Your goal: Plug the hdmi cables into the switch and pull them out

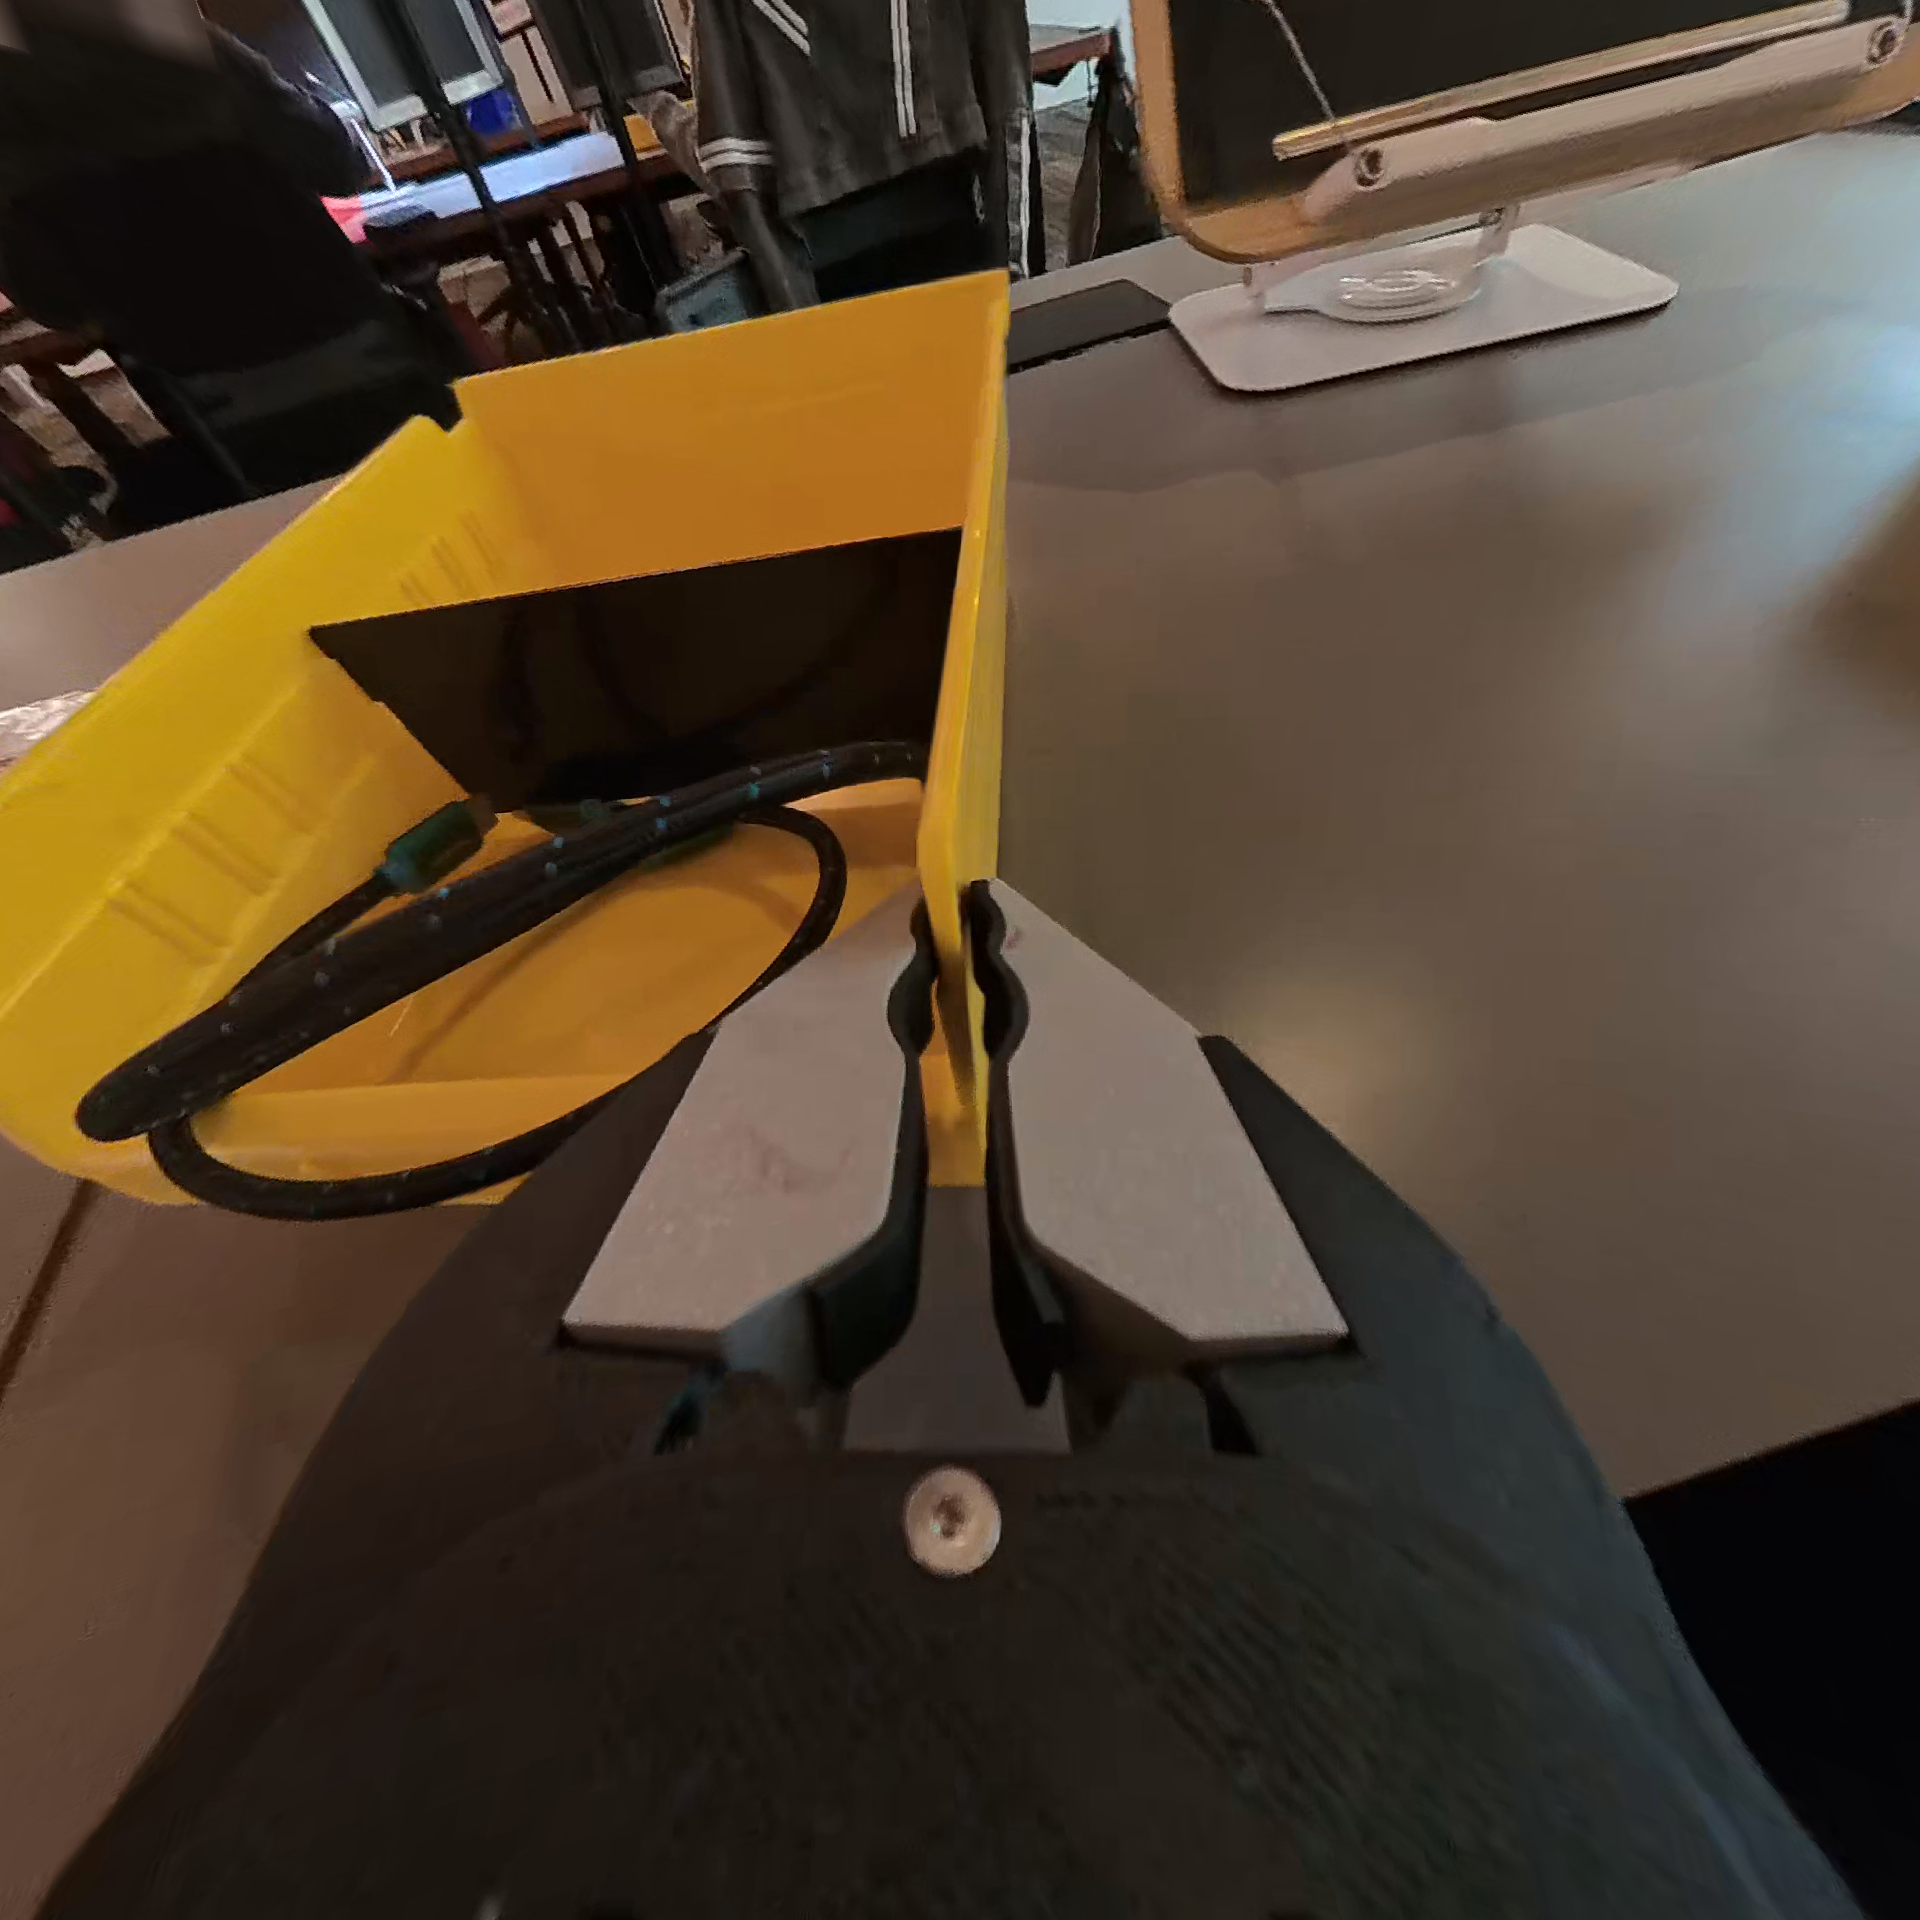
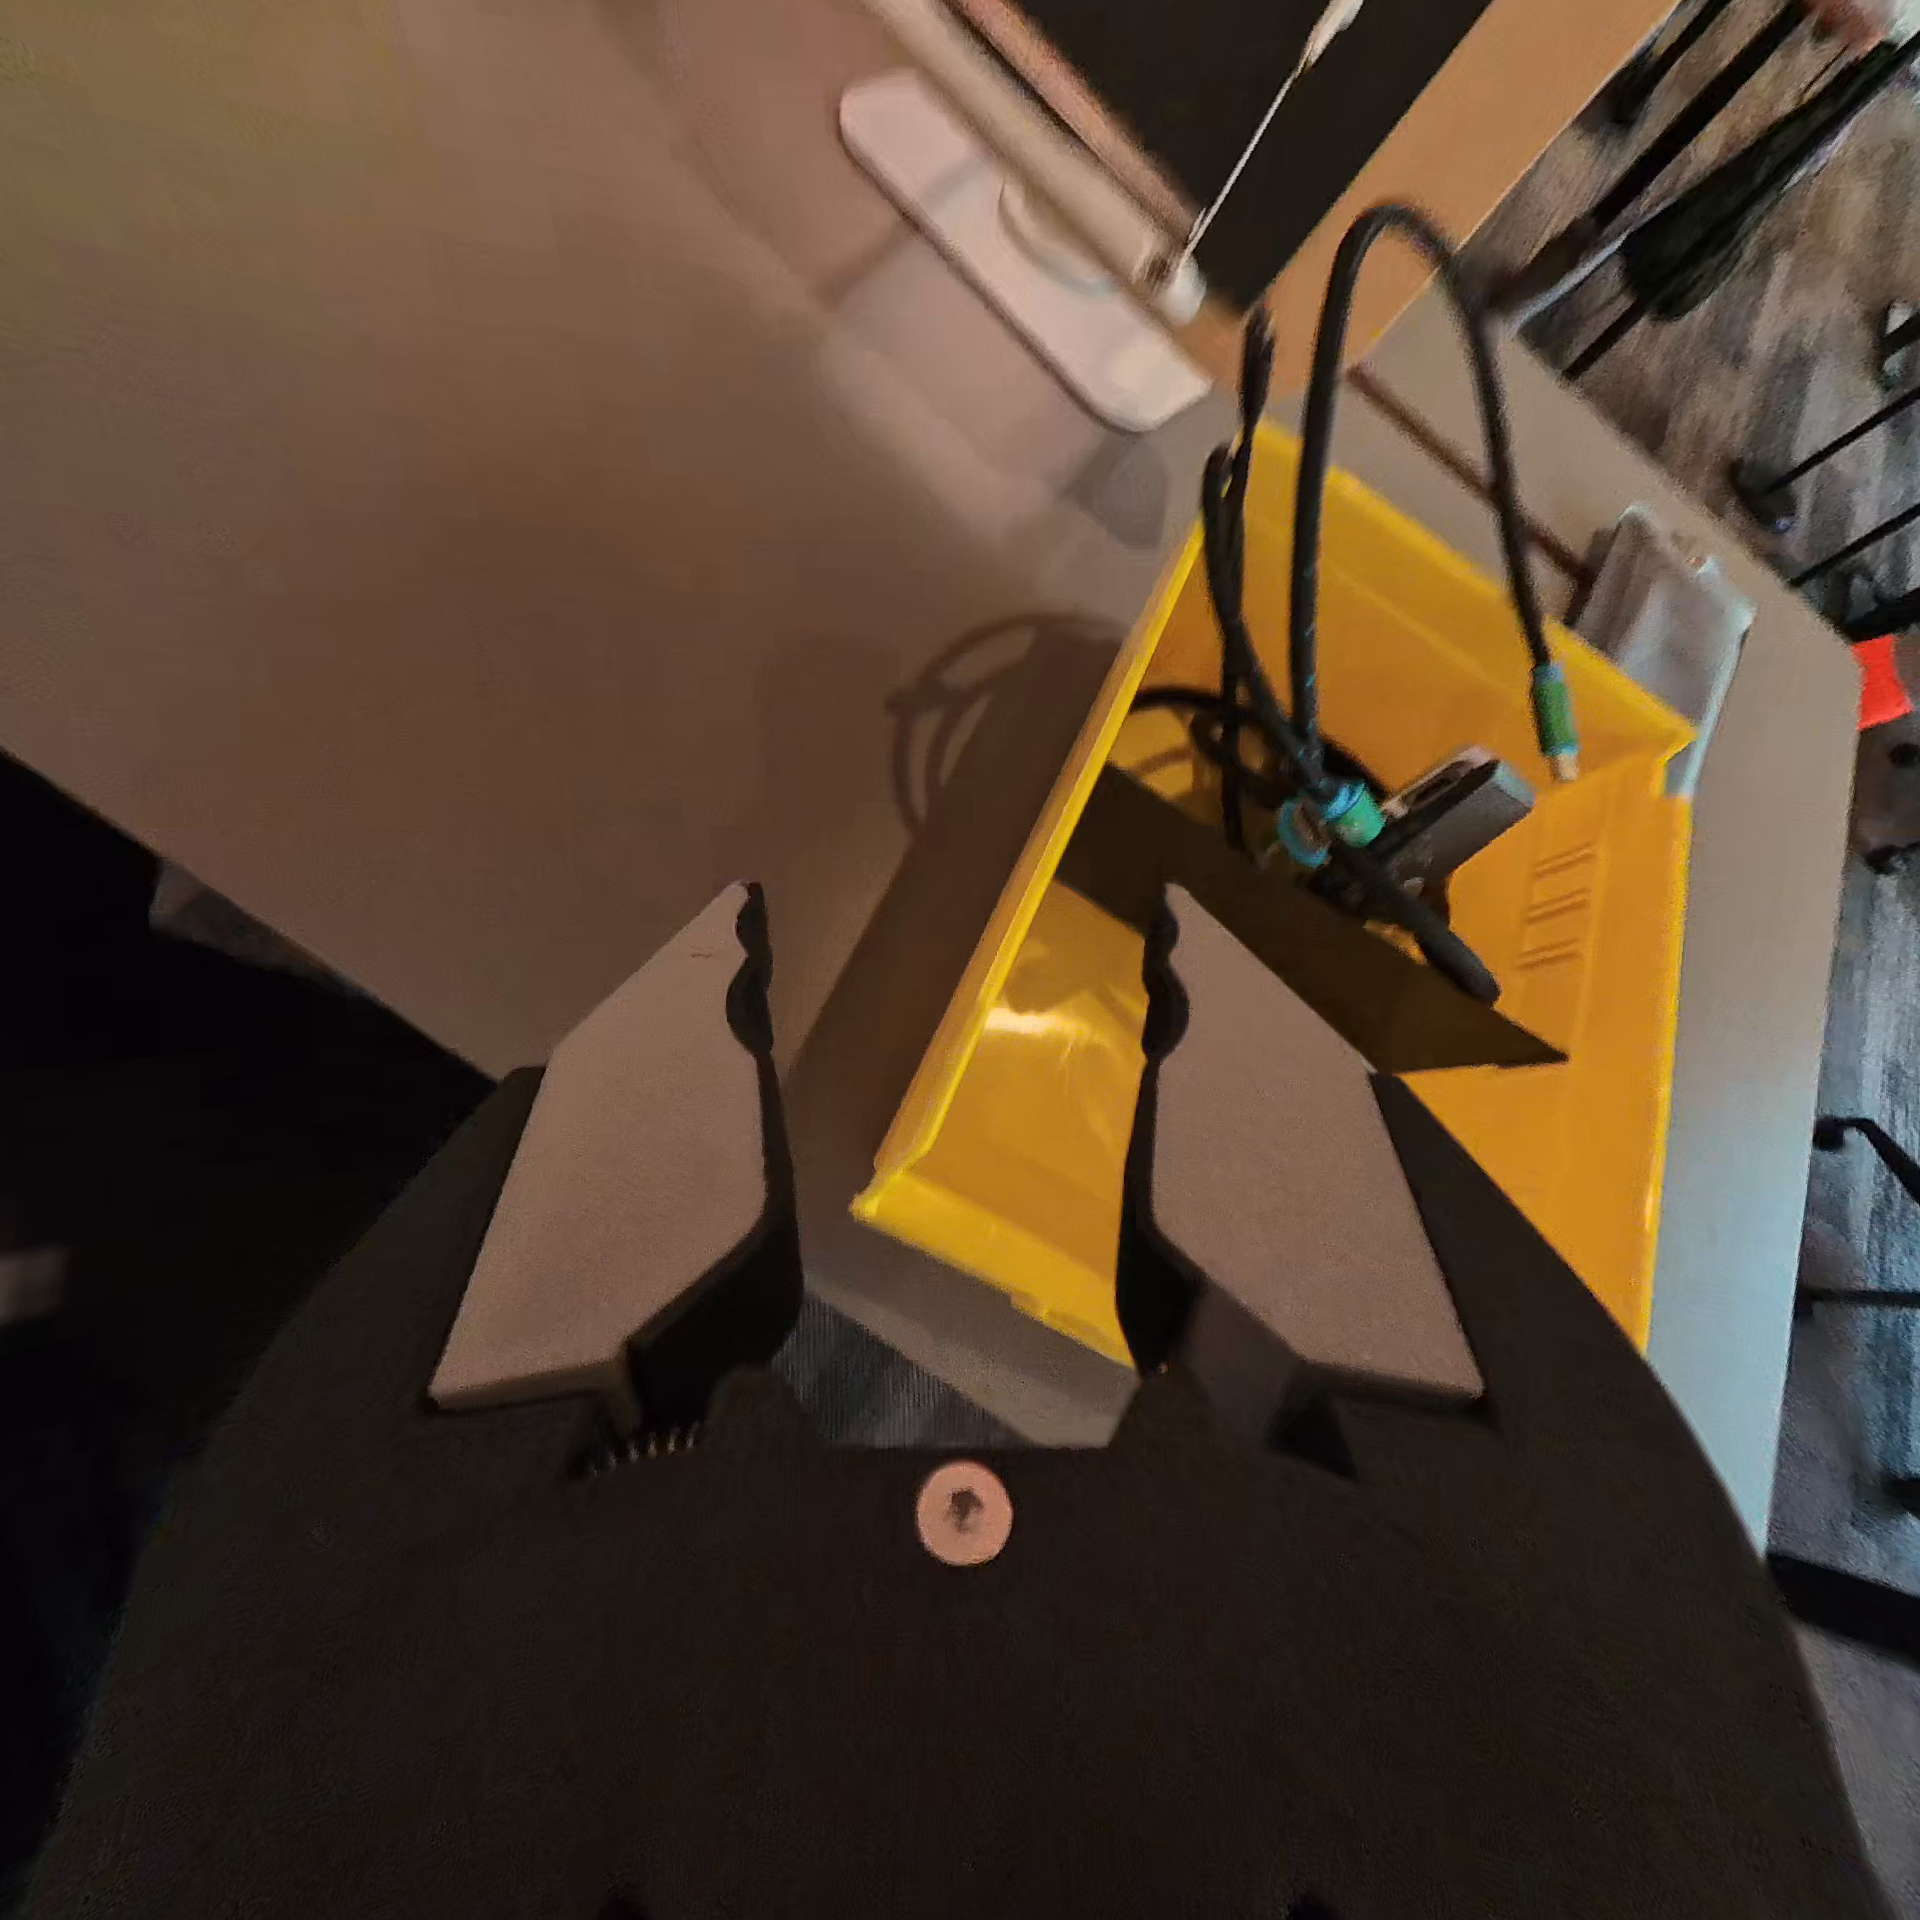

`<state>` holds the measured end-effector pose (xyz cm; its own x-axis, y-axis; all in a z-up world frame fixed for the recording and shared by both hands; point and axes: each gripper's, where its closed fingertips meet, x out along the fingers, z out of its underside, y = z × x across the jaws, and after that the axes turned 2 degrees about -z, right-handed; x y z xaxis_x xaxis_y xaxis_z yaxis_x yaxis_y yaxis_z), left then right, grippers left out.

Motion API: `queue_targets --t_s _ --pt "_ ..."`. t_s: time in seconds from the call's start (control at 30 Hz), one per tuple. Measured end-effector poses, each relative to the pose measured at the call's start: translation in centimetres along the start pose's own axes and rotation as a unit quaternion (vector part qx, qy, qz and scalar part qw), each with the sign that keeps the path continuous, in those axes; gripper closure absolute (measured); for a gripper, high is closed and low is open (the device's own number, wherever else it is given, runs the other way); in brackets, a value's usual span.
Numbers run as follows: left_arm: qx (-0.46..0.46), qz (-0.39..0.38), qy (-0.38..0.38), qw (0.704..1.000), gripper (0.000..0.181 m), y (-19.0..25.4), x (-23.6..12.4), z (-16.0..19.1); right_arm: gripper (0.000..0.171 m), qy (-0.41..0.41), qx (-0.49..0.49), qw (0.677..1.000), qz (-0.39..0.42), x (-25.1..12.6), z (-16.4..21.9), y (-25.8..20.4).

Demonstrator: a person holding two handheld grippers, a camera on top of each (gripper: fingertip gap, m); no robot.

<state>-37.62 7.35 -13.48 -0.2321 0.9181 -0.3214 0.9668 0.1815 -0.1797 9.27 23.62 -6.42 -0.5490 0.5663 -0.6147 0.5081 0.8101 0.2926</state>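
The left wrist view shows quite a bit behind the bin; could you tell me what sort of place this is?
Probably an office or lab workroom: a monitor on a stand sits on the grey desk, more tables stand behind, and jackets hang at the back.

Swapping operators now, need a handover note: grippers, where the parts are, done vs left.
Left gripper: shut on the right wall of the bin, steadying it.
Right gripper: open, empty, above the bin's near end.
Cables and switch are in the bin on the table. One plug dangles free; the plugs at the switch are blurred, seating unclear.
Done: bin secured. Left: grab a plug, insert it, pull all out.
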Motion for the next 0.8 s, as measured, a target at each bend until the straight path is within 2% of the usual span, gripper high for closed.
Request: queue_targets --t_s 0.13,0.17,0.23,0.27,0.37,0.5,0.67,0.8 --pt "-0.040 0.022 0.034 0.998 0.181 -1.0 -1.5 -1.4 0.108 -0.114 -0.010 0.993 0.011 2.0 4.4 0.5" --pt "-0.057 0.029 0.057 0.996 0.181 -1.1 -2.2 -2.5 0.115 -0.137 0.002 0.991 0.003 2.8 5.4 0.5" --pt "-0.058 0.018 0.088 0.994 0.179 -1.7 -3.9 -4.4 0.143 -0.168 0.035 0.984 -0.055 4.6 6.8 -0.7" --pt "-0.065 0.018 0.108 0.992 0.179 -2.0 -4.8 -5.4 0.149 -0.175 0.048 0.981 -0.070 5.4 7.1 -0.9" --pt "-0.110 0.039 0.137 0.984 0.180 -3.0 -6.7 -6.7 0.142 -0.158 0.079 0.978 -0.107 6.7 6.2 -2.1" --pt "-0.144 0.049 0.166 0.974 0.180 -3.7 -7.6 -7.5 0.134 -0.155 0.057 0.980 -0.114 7.6 4.4 -4.8" --pt "-0.099 0.033 0.168 0.980 0.180 -2.9 -9.0 -8.8 0.128 -0.132 0.038 0.981 -0.139 9.5 0.1 -11.3" --pt "-0.070 0.007 0.195 0.978 0.180 -2.9 -10.9 -10.4 0.126 -0.091 0.020 0.978 -0.185 11.8 -4.8 -18.1"
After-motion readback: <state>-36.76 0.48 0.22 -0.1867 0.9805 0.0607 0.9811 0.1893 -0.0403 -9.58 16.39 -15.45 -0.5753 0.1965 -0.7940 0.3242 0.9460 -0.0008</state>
